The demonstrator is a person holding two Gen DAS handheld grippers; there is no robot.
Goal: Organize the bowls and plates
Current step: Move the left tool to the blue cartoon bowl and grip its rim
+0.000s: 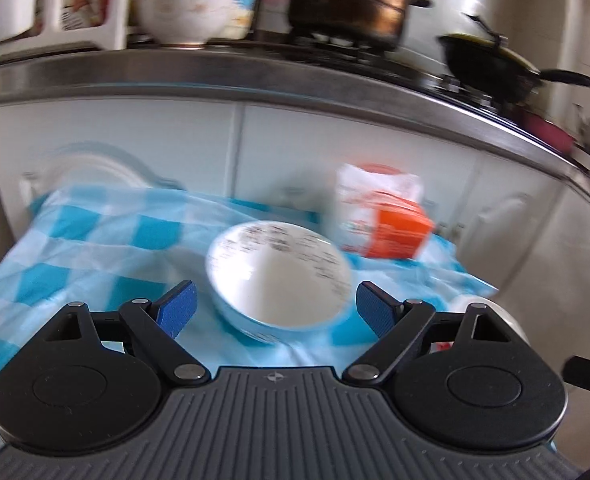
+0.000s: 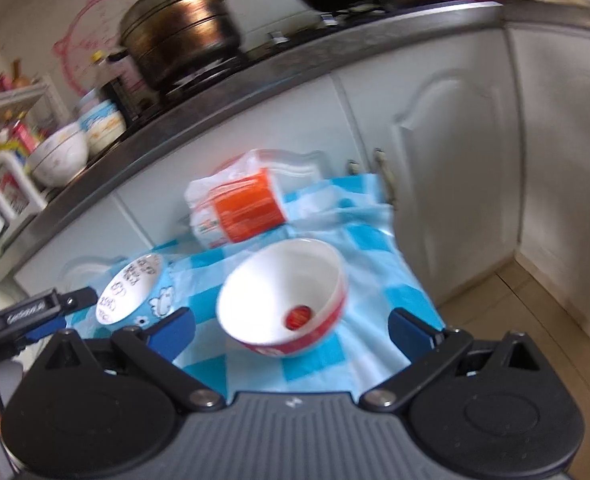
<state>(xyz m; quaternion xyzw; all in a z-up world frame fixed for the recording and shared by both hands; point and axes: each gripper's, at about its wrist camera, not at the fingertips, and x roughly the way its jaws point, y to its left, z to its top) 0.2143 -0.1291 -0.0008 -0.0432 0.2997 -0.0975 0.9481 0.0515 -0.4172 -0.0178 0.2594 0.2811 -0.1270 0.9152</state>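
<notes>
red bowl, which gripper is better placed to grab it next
Right. The red bowl sits straight ahead of the open right gripper, between its fingers. The left gripper is open and lined up on the blue bowl instead; only a sliver of the red bowl shows at the left view's right edge.
</notes>
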